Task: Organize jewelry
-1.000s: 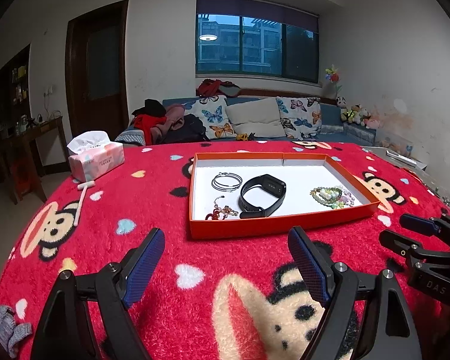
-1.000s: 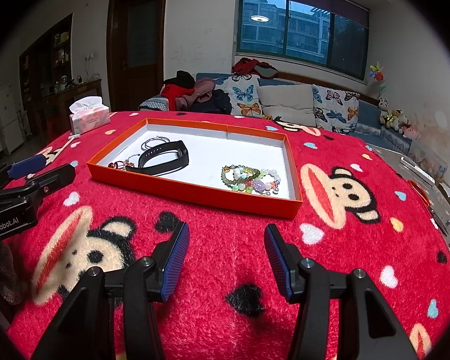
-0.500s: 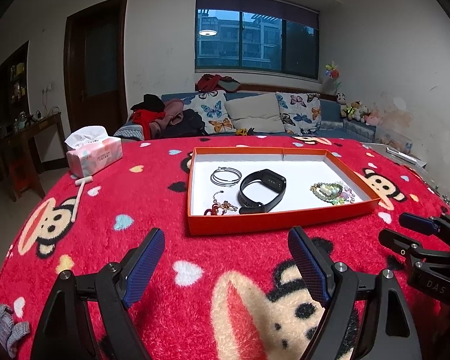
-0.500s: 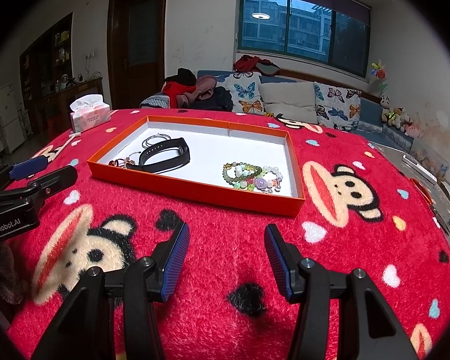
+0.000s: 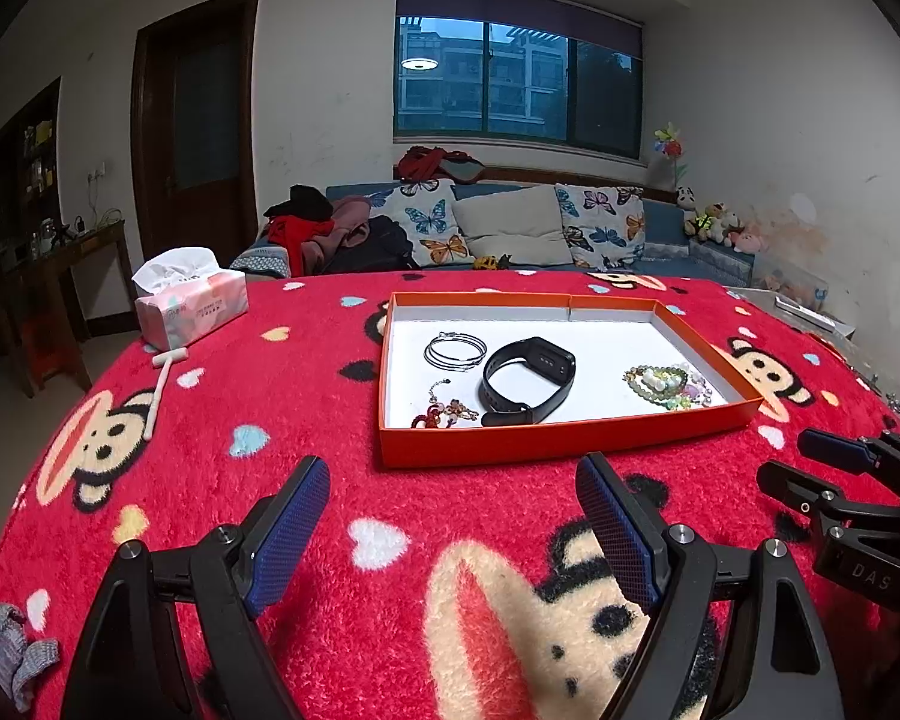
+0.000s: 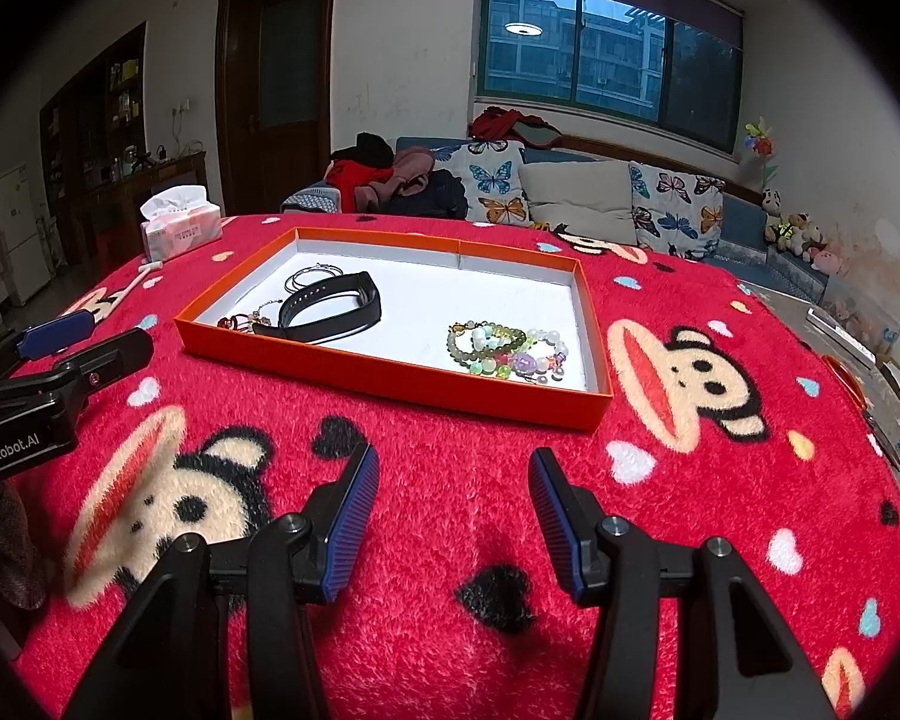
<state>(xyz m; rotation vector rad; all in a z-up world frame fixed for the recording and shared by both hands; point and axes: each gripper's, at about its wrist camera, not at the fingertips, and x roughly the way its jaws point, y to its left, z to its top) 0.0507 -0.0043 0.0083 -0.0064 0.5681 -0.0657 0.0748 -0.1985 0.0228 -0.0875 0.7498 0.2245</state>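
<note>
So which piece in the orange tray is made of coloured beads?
The beaded bracelets, lying alone at the tray's right end; the black band, silver hoops and red charm cluster sit at its left.

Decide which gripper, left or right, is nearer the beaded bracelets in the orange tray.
Right. The right gripper hovers open over the blanket just short of the tray's corner holding the beaded bracelets. The left gripper, also open, faces the tray's opposite end, by the black band.
</note>
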